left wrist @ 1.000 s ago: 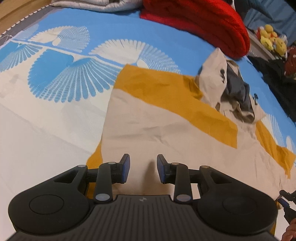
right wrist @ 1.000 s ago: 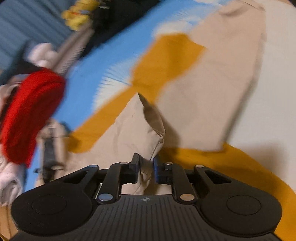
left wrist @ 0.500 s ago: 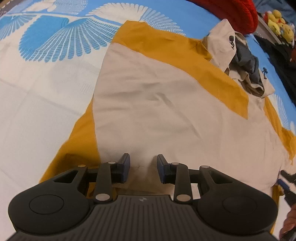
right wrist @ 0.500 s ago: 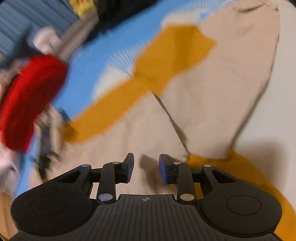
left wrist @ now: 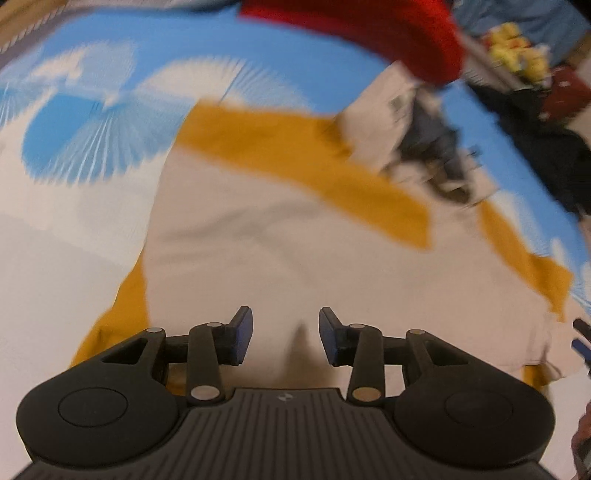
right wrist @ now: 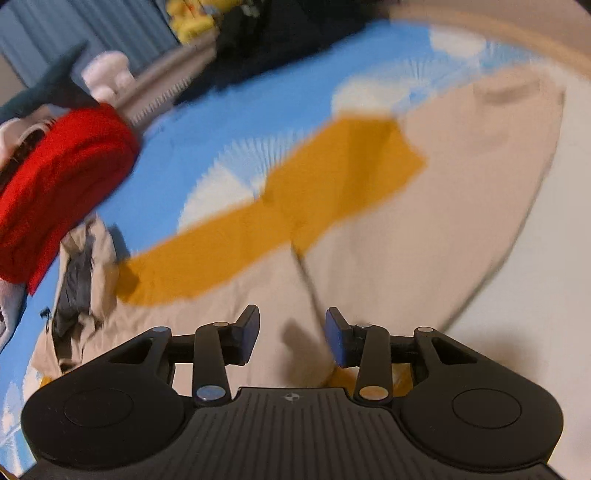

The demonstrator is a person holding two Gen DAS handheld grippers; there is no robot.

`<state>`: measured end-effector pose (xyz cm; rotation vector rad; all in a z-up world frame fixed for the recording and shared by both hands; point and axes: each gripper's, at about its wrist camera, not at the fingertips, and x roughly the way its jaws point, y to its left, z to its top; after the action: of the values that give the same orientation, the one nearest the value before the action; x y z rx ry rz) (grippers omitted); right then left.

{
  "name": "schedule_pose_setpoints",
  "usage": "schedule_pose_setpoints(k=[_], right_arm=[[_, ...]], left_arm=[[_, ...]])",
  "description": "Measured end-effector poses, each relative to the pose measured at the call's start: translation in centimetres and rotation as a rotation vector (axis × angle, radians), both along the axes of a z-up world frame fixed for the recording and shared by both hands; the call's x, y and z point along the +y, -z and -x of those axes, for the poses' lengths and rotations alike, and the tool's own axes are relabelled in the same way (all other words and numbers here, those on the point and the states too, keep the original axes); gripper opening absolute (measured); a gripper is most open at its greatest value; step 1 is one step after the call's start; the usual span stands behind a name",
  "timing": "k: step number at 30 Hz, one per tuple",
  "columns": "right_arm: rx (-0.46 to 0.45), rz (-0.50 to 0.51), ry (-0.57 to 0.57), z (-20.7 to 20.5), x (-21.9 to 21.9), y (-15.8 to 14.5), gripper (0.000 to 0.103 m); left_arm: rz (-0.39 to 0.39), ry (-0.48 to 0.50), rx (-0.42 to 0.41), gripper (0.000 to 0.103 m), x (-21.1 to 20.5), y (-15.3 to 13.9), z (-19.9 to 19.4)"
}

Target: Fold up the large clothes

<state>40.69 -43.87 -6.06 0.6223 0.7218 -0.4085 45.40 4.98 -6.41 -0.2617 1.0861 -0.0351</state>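
Note:
A large beige and mustard-yellow hooded garment [left wrist: 280,243] lies spread on the bed, its grey-lined hood [left wrist: 424,147] at the far right. It also shows in the right wrist view [right wrist: 406,229], with a yellow band [right wrist: 295,221] across it. My left gripper [left wrist: 285,334] is open and empty just above the beige cloth near its lower edge. My right gripper [right wrist: 291,334] is open and empty above a fold line in the beige cloth. Both views are blurred by motion.
The bed cover [left wrist: 92,122] is blue and white with fan patterns. A folded red knit [left wrist: 369,33] lies at the far edge, also seen in the right wrist view [right wrist: 59,184]. Yellow soft toys [left wrist: 517,55] and dark clutter [left wrist: 546,147] sit beyond the bed's right side.
My right gripper has let go of the beige fold it held a second ago and now stands open. Both grippers have shifted over the garment; the cloth lies flatter.

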Motion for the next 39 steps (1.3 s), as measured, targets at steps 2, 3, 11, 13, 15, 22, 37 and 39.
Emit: schedule_pose_setpoints(k=[2,3,11,13,15,22,37,39], right_arm=[[-0.059,0.108,-0.012,0.9,-0.9,-1.8,0.041],[-0.088,0.162,-0.016,1.4,-1.4,-2.6,0.042],[-0.191,0.253,0.088,6.0,-9.0,-5.3,0.043],[-0.199,0.261,0.121,7.2,-10.8,-5.3,0.043],[-0.209,0.265,0.151,8.6,-12.8,-5.4,0.043],[-0.267,0.188,0.317,13.3,-19.3,-6.0,0.035],[-0.121,-0.196,0.419,8.7,-31.1,7.3,0.039],[-0.123,-0.206,0.449,8.4,-32.1,8.7,0.037]], left_arm=[[-0.033,0.054,-0.054,0.045,-1.4,-1.3,0.6],[-0.059,0.081,-0.075,0.045,-2.0,-1.7,0.9],[-0.104,0.171,-0.163,0.045,-5.2,-2.3,1.8],[-0.097,0.179,-0.173,0.045,-5.7,-2.4,2.1],[-0.100,0.187,-0.175,0.045,-6.0,-2.3,2.1],[-0.099,0.192,-0.172,0.045,-6.3,-2.1,1.9],[-0.119,0.200,-0.153,0.045,-6.8,-0.7,1.0],[-0.125,0.203,-0.147,0.045,-6.8,-0.4,0.9]])
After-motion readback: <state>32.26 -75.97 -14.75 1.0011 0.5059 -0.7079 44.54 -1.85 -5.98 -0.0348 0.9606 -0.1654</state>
